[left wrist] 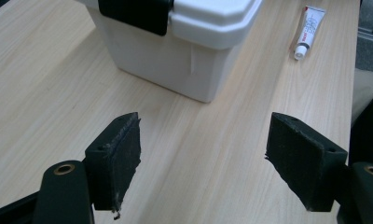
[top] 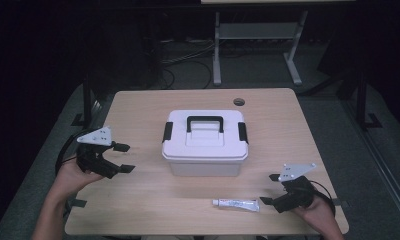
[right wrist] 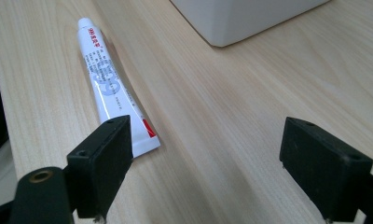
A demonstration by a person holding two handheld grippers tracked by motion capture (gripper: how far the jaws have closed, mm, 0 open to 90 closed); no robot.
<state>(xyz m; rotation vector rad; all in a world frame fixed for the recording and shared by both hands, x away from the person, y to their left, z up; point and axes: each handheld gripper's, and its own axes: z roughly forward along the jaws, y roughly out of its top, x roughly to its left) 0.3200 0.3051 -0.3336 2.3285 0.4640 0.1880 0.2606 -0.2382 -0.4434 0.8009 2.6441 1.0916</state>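
while both grippers hover off the table [top: 153, 200], nothing has been handled yet. left gripper [top: 124, 157] jaws wide, empty, left of the white lidded box [top: 205, 142]; latches look closed. right gripper [top: 271, 189] jaws wide, empty, just beside the tube [top: 236, 204], which lies flat near the front edge. judged: grasping the tube and opening the box both remain.

The tube [top: 236, 204] nearest my right gripper is white, slim, with blue and red print, a white cap at one end and a flat crimped tail at the other. It lies flat on the table [top: 138, 200] near the front edge, lengthwise along that edge, cap pointing left. The white lidded box [top: 205, 145] sits behind it, apart from it.
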